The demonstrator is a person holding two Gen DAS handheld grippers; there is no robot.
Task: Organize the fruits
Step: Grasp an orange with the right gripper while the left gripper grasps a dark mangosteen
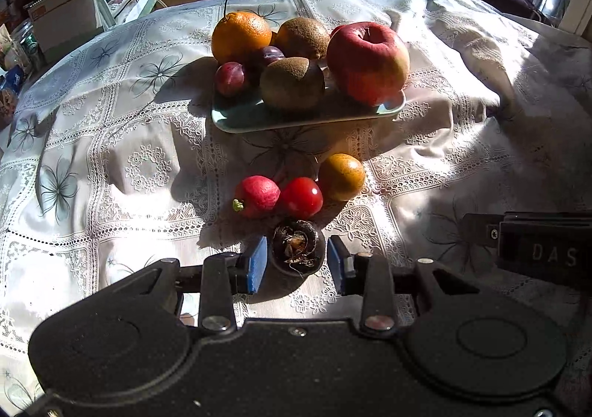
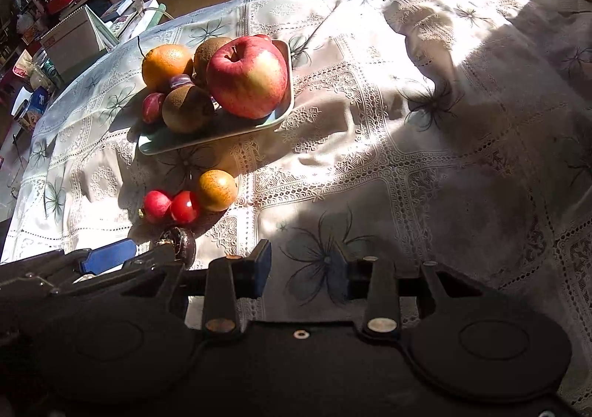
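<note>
A pale green plate [image 1: 307,121] holds an orange [image 1: 240,36], two kiwis [image 1: 292,84], a big red apple [image 1: 368,61] and two plums [image 1: 230,78]. In front of it on the lace cloth lie a red radish-like fruit [image 1: 256,196], a cherry tomato [image 1: 300,197] and a small orange-brown fruit [image 1: 341,176]. A dark round fruit [image 1: 298,248] rests on the cloth between the blue pads of my open left gripper [image 1: 297,263], with thin gaps on both sides. My right gripper [image 2: 307,269] stands open over bare cloth, to the right of the left one.
The wrinkled lace tablecloth [image 2: 407,158] covers the whole table, bare on the right half. Beyond the table's left edge are a cardboard box [image 1: 63,17], bottles and clutter. The right gripper's body [image 1: 536,250] sits close beside my left gripper.
</note>
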